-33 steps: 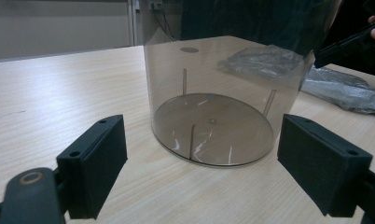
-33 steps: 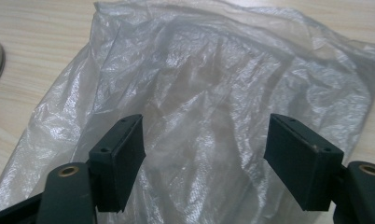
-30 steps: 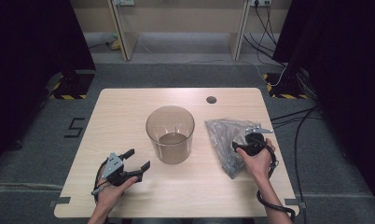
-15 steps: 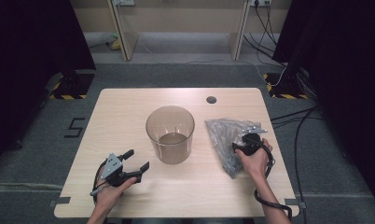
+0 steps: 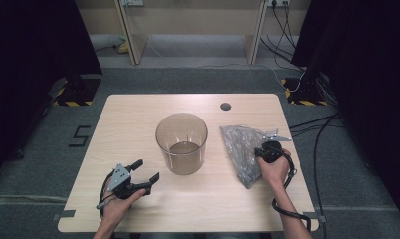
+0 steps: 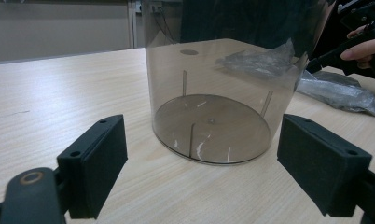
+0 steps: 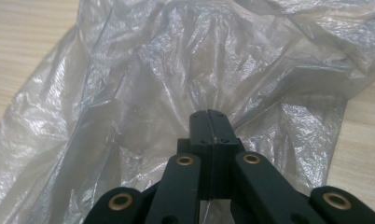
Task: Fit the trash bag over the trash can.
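Observation:
A crumpled clear plastic bag point(image 5: 238, 142) lies on the right of the table; in the right gripper view its film point(image 7: 153, 70) spreads wide under the camera. My right gripper point(image 5: 258, 152) rests on the bag. Its jaws have just been closing and now meet at the tips point(image 7: 209, 113), pinching a fold of the film. A smoky see-through round container point(image 5: 181, 142) stands upright and empty at mid table. My left gripper point(image 5: 146, 170) sits open near the front left, pointing at the container point(image 6: 223, 70) with nothing between its pads point(image 6: 98, 161).
The wooden table point(image 5: 133, 114) has a small round cable hole point(image 5: 225, 106) at its back right. Bare tabletop lies between the left gripper and the container. Cables point(image 5: 312, 124) run over the floor to the right. Dark curtains flank both sides.
The right hand has shifted a little on the bag. The left hand and the container have not moved.

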The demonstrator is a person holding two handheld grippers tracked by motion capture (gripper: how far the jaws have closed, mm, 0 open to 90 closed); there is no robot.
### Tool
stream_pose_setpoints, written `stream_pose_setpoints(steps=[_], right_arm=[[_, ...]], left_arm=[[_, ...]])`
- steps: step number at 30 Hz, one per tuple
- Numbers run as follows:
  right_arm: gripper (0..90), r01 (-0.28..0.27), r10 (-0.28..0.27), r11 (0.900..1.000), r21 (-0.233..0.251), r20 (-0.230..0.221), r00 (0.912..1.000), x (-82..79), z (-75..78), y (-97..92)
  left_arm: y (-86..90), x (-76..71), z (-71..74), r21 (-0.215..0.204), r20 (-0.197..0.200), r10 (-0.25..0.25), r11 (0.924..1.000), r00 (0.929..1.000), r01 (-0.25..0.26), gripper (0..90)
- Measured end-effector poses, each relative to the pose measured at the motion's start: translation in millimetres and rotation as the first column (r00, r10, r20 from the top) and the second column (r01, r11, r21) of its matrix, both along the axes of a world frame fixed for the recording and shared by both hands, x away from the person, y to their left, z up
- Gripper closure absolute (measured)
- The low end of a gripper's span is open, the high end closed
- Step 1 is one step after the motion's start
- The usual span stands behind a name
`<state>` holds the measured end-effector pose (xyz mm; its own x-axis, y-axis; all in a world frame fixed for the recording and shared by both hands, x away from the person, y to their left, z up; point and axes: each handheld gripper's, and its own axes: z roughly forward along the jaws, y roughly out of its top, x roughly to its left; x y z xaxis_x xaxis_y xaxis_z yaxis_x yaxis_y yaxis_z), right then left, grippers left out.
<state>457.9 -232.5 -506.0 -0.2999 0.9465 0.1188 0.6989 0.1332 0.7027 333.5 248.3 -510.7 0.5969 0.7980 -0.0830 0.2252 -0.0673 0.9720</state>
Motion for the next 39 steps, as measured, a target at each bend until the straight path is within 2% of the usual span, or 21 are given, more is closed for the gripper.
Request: stream_pose_setpoints(steps=[2, 5, 7, 8, 15, 16, 23, 25, 27, 28, 39], right_arm=[[90.0, -0.001, 0.001, 1.0, 0.004, 0.006, 1.0, -0.5, 0.1, 0.1], [90.0, -0.001, -0.001, 0.9996, 0.028, 0.06, 0.9982, -4.0, 5.8, 2.5], [90.0, 0.0, -0.003, 0.9995, 0.031, 0.068, 0.9977, -4.5, 7.5, 2.9], [90.0, 0.004, -0.007, 0.9994, 0.036, 0.094, 0.9955, -5.5, 12.9, 3.6], [90.0, 0.001, -0.009, 0.9986, 0.054, 0.153, 0.9882, -8.4, 27.6, 4.7], [90.0, 0.0, -0.01, 0.9983, 0.058, 0.174, 0.9848, -8.7, 32.1, 5.0], [90.0, 0.001, -0.016, 0.9977, 0.068, 0.224, 0.9745, -9.7, 45.3, 7.0], [90.0, -0.003, -0.015, 0.9974, 0.072, 0.252, 0.9677, -10.5, 53.6, 8.9], [90.0, -0.003, -0.016, 0.9974, 0.072, 0.257, 0.9662, -10.7, 55.7, 9.3], [90.0, -0.006, -0.014, 0.9974, 0.072, 0.274, 0.9617, -10.8, 61.4, 10.0], [90.0, -0.008, -0.023, 0.9958, 0.092, 0.329, 0.9441, -9.5, 81.9, 13.0]], left_arm=[[0.4, -0.2, 0.2, -0.001, 0.0, 0.003, 1.0, 1.0, -0.003, 15.0], [1.1, -0.1, 0.3, -0.003, 0.0, 0.007, 1.0, 1.0, -0.007, 15.0], [1.1, -0.2, 0.5, -0.004, 0.0, 0.008, 1.0, 1.0, -0.008, 15.0], [0.8, -0.6, 1.1, -0.005, 0.003, 0.008, 1.0, 1.0, -0.008, 15.0], [0.9, -1.1, 1.9, -0.009, 0.006, 0.011, 0.9999, 0.9999, -0.011, 15.1], [1.0, -1.0, 2.0, -0.01, 0.006, 0.013, 0.9999, 0.9999, -0.013, 15.1], [2.1, -1.7, 3.3, -0.012, 0.01, 0.015, 0.9998, 0.9998, -0.015, 15.2], [2.0, -2.2, 4.0, -0.012, 0.012, 0.017, 0.9998, 0.9998, -0.017, 15.2], [1.8, -2.1, 4.2, -0.014, 0.014, 0.017, 0.9998, 0.9998, -0.017, 15.1], [1.8, -2.1, 4.6, -0.013, 0.017, 0.016, 0.9998, 0.9997, -0.016, 15.2], [1.7, -2.9, 7.2, -0.024, 0.024, 0.023, 0.9995, 0.9994, -0.023, 15.2]])
